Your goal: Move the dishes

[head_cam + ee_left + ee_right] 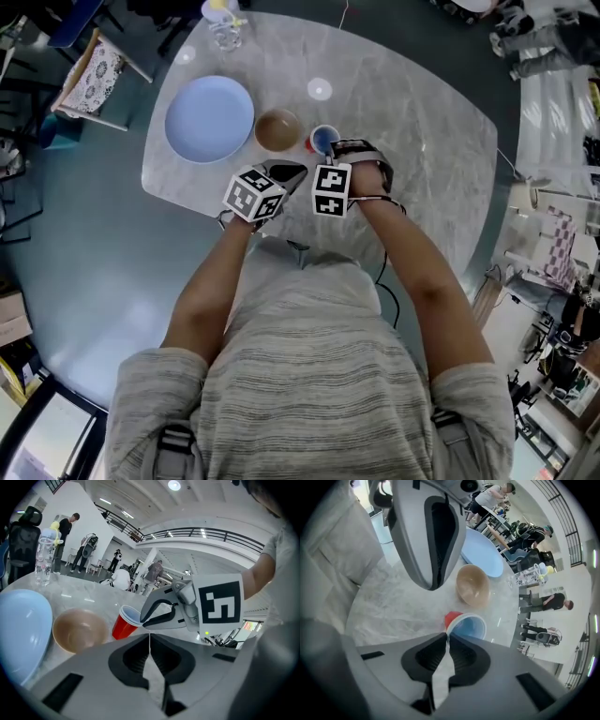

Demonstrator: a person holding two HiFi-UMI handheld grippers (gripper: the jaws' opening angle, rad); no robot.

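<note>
Right gripper view shows the right gripper [447, 633] pinching the rim of the tilted red cup [467, 626], just beside the brown bowl [473, 585] on the table [393, 609]. The left gripper [150, 637] is closed and empty.

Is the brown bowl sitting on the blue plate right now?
No, in the head view the bowl stands on the table beside the plate, not on it.

Large open hall or lab, mezzanine railing [201, 531], ceiling lights [174, 485], office chair [22, 536], people [65, 534] standing about
</note>
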